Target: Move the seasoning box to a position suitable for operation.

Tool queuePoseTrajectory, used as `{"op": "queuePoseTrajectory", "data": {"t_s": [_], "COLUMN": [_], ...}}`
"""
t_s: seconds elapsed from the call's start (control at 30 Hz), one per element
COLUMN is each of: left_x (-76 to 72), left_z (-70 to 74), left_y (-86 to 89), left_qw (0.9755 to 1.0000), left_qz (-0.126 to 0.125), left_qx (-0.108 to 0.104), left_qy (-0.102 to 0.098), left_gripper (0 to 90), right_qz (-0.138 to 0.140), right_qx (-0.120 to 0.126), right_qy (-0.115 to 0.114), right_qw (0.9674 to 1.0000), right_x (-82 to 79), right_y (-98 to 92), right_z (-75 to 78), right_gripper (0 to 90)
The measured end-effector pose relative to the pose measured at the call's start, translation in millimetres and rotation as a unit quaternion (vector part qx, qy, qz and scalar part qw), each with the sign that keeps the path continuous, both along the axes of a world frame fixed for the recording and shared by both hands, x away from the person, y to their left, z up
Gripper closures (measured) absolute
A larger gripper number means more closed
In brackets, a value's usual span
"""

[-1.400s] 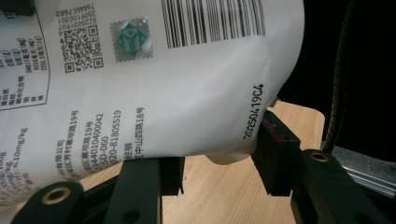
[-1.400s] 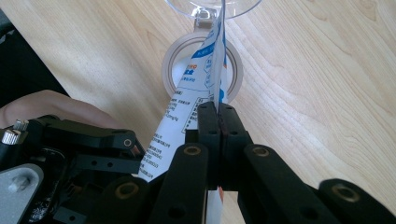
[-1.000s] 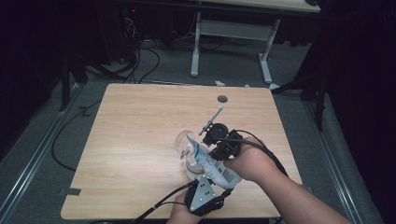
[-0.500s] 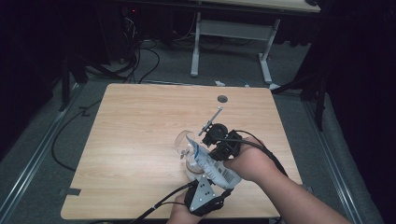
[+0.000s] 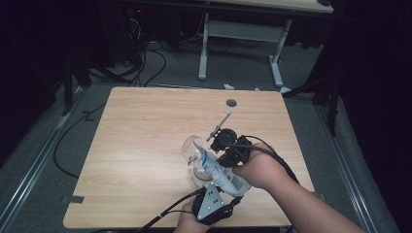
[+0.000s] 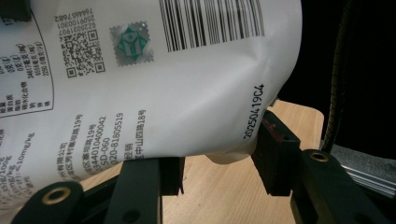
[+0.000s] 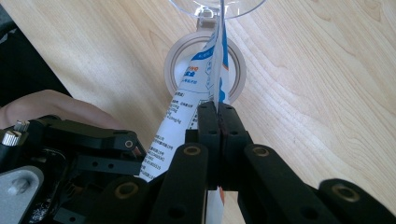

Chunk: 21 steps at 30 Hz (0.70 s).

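A white pouch (image 5: pixel 222 175) with blue print and a barcode is held between both grippers near the table's front edge. My left gripper (image 5: pixel 219 188) comes in from the bottom, its jaws closed on the pouch's wide bottom (image 6: pixel 163 93). My right gripper (image 5: pixel 217 159) is shut on the pouch's thin edge (image 7: pixel 201 84), pads (image 7: pixel 208 122) pressed together on it. A clear stemmed glass (image 5: pixel 192 146) is just beyond the pouch; its round base (image 7: pixel 173 65) and bowl rim (image 7: pixel 243 8) lie ahead of the right jaws. The pouch's tip points at the glass.
The wooden table (image 5: pixel 145 131) has a small round hole (image 5: pixel 231 102) at its far side. The front edge lies close under the left hand. Cables (image 5: pixel 145 68) and the white legs of another desk (image 5: pixel 204 53) stand on the floor behind.
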<state>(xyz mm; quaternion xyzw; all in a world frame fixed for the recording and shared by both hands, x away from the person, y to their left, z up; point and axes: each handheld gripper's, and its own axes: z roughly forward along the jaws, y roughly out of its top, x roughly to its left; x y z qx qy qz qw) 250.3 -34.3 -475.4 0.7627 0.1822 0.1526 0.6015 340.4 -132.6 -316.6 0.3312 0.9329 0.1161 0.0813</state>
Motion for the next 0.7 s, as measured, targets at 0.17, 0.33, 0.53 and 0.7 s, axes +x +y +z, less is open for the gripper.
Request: {"op": "queuePoseTrajectory", "data": {"t_s": [0.17, 0.33, 0.53, 0.7], "left_x": [0.2, 0.2, 0.7, 0.9], "left_z": [0.1, 0.2, 0.7, 1.3], "left_y": [-0.1, 0.1, 0.3, 0.6], "left_qw": [1.0000, 1.0000, 1.0000, 1.0000], "left_qz": [0.000, 0.001, 0.000, 0.000], "left_qx": [0.000, 0.000, -0.001, -0.002], "left_qy": [-0.001, -0.002, 0.000, 0.001], "left_gripper": [58.6, 58.6, 58.6, 58.6], "right_qz": [0.000, 0.000, 0.004, 0.006], "right_qx": [-0.001, -0.001, 0.000, -0.002], "right_qy": [0.000, 0.000, 0.000, -0.001], "right_qw": [1.0000, 1.0000, 1.0000, 1.0000], "right_x": [-0.1, -0.1, 0.0, 0.7], "right_y": [-0.3, 0.3, 0.6, 1.8], "right_z": [0.5, 0.7, 1.2, 0.6], "right_gripper": [90.0, 90.0, 90.0, 90.0]}}
